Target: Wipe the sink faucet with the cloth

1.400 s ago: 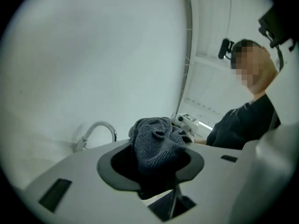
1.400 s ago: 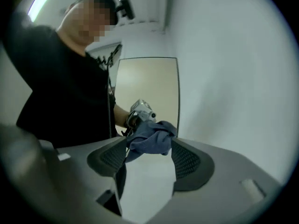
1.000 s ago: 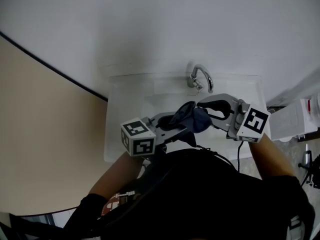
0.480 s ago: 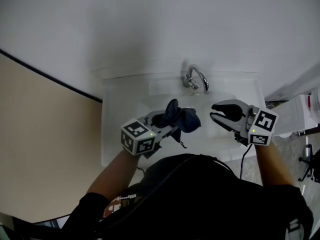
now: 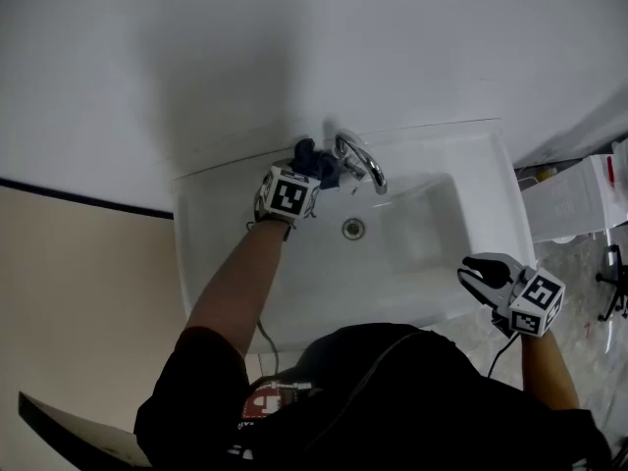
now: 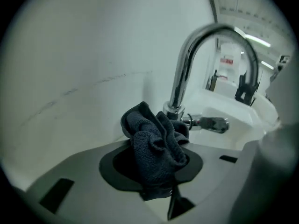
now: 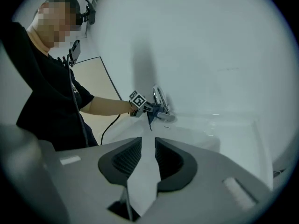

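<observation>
A plain white wall fills the far part of the scene, and against it sits a white rectangular sink [image 5: 226, 263], seen from above. A person in a black top leans over its near edge, one bare forearm stretched toward the far left of the basin. At the far rim, near the middle, stands a chrome gooseneck faucet [image 5: 361, 162] with a small side lever [image 6: 212, 123]. The left gripper [image 5: 306, 175] reaches to the faucet's left side, its jaws clamped on a bunched dark blue cloth [image 6: 156, 148]. The cloth's loose folds stick out past the tips, right at the faucet's base; firm contact cannot be confirmed. The right gripper [image 5: 476, 275] hangs well apart, by the sink's near right corner, its jaws slightly parted with nothing between them. A round drain [image 5: 353, 228] lies in the basin floor. The cloth looks light, soft and limp, likely to flop and slip unless pinched by its wadded middle, as here, with a pad of fabric left free to rub. The faucet looks rigid, smooth and slippery. No brand or writing can be read. The gripper cubes carry only black-and-white square markers, and a distant red label is too blurred.
</observation>
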{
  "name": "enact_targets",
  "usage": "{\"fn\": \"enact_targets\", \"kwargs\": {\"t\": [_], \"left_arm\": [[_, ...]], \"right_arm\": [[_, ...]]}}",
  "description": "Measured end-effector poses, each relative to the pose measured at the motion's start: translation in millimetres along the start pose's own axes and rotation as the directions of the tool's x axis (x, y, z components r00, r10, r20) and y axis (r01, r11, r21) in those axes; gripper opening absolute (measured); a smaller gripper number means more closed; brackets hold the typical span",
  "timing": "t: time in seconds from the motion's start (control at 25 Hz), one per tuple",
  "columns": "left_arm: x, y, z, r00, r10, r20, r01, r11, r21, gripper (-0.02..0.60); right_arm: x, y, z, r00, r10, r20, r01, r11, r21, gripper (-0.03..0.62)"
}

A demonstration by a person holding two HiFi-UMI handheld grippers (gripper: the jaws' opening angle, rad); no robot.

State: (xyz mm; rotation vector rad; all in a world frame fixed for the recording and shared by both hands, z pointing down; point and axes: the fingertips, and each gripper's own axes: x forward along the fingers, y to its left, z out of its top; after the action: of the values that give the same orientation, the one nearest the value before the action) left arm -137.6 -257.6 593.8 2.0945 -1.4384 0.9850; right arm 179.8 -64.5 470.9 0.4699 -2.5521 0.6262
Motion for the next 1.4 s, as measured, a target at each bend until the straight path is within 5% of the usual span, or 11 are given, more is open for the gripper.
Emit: {"fn": "enact_targets", "kwargs": {"t": [0.24, 0.44, 0.52, 0.76, 0.88, 0.96, 1.08, 1.16, 1.2, 1.32, 1.4], "left_arm": [[58.4, -2.8, 11.3, 0.985, 0.101, -0.141, -0.055, 0.952, 0.3, 0.129], [69.6, -15.1, 8.4, 0.962, 0.174, -0.213, -0.046, 0.865, 0.5, 0.113], [66.8, -22.6, 9.0, 0.963, 0.16, -0.215, -0.031, 0.865, 0.501, 0.102], [32.5, -27.5, 30.8, 0.989, 0.042, -0.142, 0.017, 0.919, 0.393, 0.094], [5.5, -29.1, 58.3, 0.998, 0.033, -0.049, -0.01, 0.916, 0.402, 0.094], [-12.9, -31.8, 82.7, 0.999, 0.046, 0.007, -0.044, 0.883, 0.467, 0.093], [-34.1, -37.9, 105.5, 0.996, 0.086, 0.037, -0.09, 0.764, 0.64, 0.094], [-50.8, -42.3, 117.9, 0.992, 0.101, 0.069, -0.119, 0.659, 0.743, 0.094], [-58.8, -45.7, 122.8, 0.989, 0.118, 0.087, -0.14, 0.578, 0.804, 0.094], [-79.1, -61.6, 129.8, 0.973, 0.182, 0.142, -0.19, 0.281, 0.941, 0.094], [-92.9, -76.4, 133.2, 0.966, 0.192, 0.175, -0.206, 0.153, 0.967, 0.094]], "right_arm": [[-24.4, -28.7, -33.2, 0.999, -0.042, -0.008, 0.043, 0.995, 0.091, 0.063], [-27.5, -37.2, -42.4, 0.999, -0.037, 0.009, 0.036, 0.99, 0.135, 0.063], [-28.7, -39.0, -41.8, 0.999, -0.032, 0.021, 0.028, 0.989, 0.145, 0.063], [-31.9, -46.3, -26.1, 0.996, -0.041, 0.08, 0.028, 0.987, 0.16, 0.063], [-26.3, -41.8, -19.5, 0.995, -0.031, 0.09, 0.018, 0.99, 0.139, 0.063], [-22.0, -36.3, -15.6, 0.996, -0.015, 0.087, 0.005, 0.993, 0.119, 0.063], [-19.7, -29.6, -10.1, 0.996, -0.005, 0.093, -0.004, 0.996, 0.095, 0.063], [-19.1, -27.1, -5.7, 0.994, -0.002, 0.105, -0.007, 0.996, 0.085, 0.063], [-19.0, -25.7, -3.6, 0.994, -0.001, 0.112, -0.009, 0.997, 0.083, 0.063], [-20.7, -18.6, -1.3, 0.992, 0.002, 0.124, -0.013, 0.996, 0.086, 0.063], [-22.5, -14.6, -2.5, 0.991, 0.002, 0.135, -0.014, 0.996, 0.086, 0.063]]}}
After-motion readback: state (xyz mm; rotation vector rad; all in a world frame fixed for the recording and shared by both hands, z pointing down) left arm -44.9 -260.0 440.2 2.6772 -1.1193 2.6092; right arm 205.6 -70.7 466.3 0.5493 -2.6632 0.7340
